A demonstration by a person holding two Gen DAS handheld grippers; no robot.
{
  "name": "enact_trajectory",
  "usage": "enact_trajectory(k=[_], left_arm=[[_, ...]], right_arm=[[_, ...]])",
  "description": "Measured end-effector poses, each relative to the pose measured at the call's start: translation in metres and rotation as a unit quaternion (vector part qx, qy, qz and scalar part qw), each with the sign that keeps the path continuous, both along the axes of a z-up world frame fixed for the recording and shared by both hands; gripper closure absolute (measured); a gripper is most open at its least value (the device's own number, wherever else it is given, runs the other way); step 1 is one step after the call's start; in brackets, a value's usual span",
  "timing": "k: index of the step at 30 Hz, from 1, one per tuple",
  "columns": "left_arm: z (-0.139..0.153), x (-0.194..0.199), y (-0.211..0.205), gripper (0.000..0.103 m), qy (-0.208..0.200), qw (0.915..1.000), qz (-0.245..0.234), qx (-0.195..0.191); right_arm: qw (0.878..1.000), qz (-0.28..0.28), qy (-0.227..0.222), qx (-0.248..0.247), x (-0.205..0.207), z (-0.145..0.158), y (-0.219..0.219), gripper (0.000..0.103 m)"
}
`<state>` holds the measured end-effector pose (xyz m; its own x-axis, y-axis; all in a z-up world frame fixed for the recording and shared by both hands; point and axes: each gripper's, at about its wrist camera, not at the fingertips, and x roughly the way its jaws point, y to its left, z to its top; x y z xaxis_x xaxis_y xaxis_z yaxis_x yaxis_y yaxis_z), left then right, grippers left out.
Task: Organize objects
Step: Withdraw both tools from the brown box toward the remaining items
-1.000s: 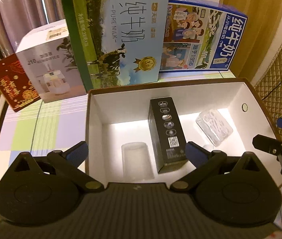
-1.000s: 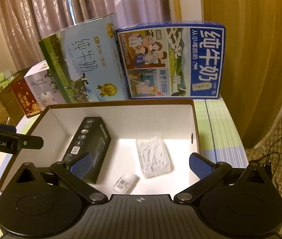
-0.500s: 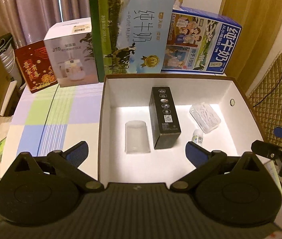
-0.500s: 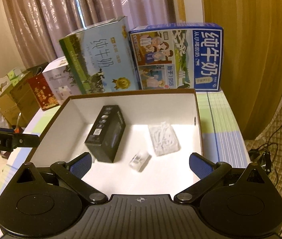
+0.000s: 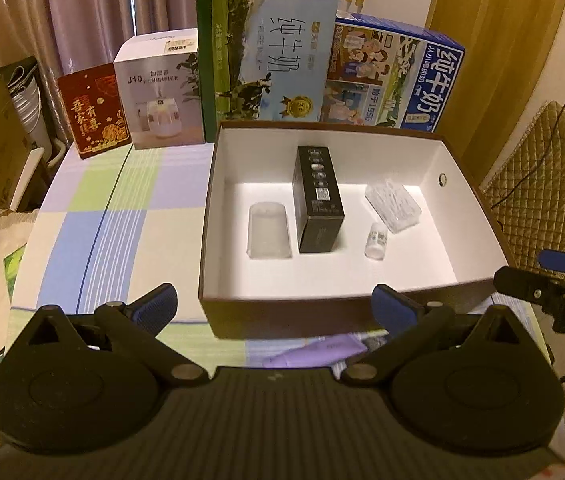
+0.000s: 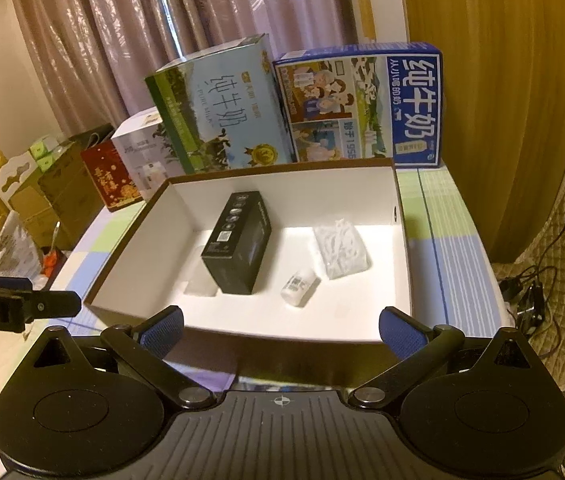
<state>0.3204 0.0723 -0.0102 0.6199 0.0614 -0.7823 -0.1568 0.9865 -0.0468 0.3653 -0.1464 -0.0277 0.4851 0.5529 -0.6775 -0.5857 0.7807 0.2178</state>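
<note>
A brown box with a white inside (image 5: 458, 168) (image 6: 134, 240) lies open on the table. In it lie a black carton (image 5: 318, 196) (image 6: 238, 240), a frosted clear case (image 5: 268, 230) (image 6: 201, 286), a small white bottle (image 5: 376, 240) (image 6: 300, 284) and a clear packet of white pieces (image 5: 392, 206) (image 6: 340, 248). A purple tube (image 5: 314, 354) lies on the table just before the box's front wall. My left gripper (image 5: 274, 306) hangs open in front of the box, holding nothing. My right gripper (image 6: 280, 330) is open too, near the box's front right.
Behind the box stand a green milk carton (image 5: 266, 68) (image 6: 218, 116), a blue milk carton (image 5: 398, 80) (image 6: 362, 104), a white humidifier box (image 5: 158, 96) and a red box (image 5: 94, 114). A quilted chair (image 5: 542, 168) with cables stands to the right. Cardboard boxes (image 6: 58, 200) crowd the floor at left.
Both grippers have pulled back and up from over the box, so its front wall and the purple tube now show. Both stayed open; the things in the box have not moved.
</note>
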Motion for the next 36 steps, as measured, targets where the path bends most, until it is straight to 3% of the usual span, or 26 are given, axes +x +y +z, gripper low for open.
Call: enact_trajectory(k=[22,36], left_arm=[[-0.024,-0.087,-0.014,0.001,0.016,0.9996,0.023,0.009],[-0.073,-0.117,-0.017,0.001,0.076,0.9963,0.039,-0.002]], right_arm=[[0.999,0.014,0.035,-0.025,-0.055,-0.023,-0.037,0.002],[0.996,0.01,0.071,-0.048,-0.061,-0.052,-0.048,0.002]])
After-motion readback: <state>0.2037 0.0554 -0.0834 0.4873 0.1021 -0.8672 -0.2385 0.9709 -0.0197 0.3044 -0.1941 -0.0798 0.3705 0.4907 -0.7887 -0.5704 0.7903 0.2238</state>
